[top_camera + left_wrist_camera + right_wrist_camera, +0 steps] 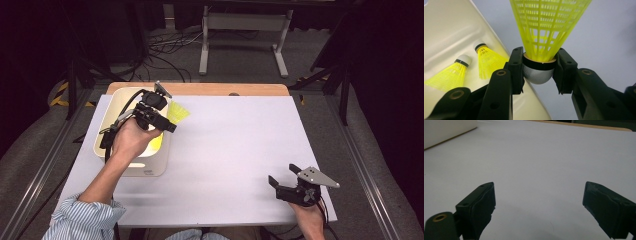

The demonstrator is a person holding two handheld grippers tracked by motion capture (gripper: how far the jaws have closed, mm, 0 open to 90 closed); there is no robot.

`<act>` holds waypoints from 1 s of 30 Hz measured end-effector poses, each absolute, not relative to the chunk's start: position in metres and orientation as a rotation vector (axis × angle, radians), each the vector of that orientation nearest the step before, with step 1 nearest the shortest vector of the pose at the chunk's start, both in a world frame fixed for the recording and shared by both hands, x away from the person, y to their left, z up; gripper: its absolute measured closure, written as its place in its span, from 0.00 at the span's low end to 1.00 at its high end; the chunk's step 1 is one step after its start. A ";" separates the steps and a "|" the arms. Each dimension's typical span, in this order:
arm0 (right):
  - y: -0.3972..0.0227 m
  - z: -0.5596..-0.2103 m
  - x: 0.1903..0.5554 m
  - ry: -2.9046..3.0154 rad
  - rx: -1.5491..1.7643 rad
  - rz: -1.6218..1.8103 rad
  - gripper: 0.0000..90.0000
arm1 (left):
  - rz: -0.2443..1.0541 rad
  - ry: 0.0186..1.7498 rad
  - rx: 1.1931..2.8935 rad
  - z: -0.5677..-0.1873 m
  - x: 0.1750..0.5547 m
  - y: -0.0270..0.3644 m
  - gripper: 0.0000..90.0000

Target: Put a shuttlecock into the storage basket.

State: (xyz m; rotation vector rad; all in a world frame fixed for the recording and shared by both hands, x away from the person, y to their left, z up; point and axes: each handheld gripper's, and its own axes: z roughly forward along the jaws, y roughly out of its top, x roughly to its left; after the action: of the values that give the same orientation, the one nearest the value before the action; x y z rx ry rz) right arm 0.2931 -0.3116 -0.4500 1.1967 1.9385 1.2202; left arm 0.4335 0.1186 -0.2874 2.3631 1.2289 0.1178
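1. Left gripper view: left gripper pinches shuttlecock at its cork, skirt free so it isn't crushed, over the bin rim.
2. Right gripper spread, idle on the table.

At the left of the frame, the left gripper held a yellow shuttlecock above the right rim of a cream bin. At lower right, the right gripper sat open-jawed over the white tabletop.
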 end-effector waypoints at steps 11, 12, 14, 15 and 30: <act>-0.311 -0.450 0.293 1.938 1.198 1.218 0.13 | 0.141 1.271 2.336 -0.286 0.434 0.131 0.71; -0.311 -0.450 0.293 1.938 1.198 1.218 0.13 | 0.142 1.273 2.335 -0.286 0.434 0.132 0.71; -0.311 -0.450 0.293 1.938 1.198 1.218 0.13 | 0.144 1.280 2.327 -0.287 0.434 0.135 0.71; -0.311 -0.450 0.293 1.938 1.197 1.218 0.13 | 0.145 1.284 2.326 -0.287 0.435 0.136 0.71; -0.311 -0.450 0.293 1.937 1.197 1.215 0.13 | 0.147 1.360 2.290 -0.291 0.441 0.157 0.71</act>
State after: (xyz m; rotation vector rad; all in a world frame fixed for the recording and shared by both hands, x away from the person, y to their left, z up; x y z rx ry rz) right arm 0.2929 -0.3112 -0.4497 1.1967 1.9368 1.2155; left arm 0.4415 0.1567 -0.2915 2.2901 1.3596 0.1472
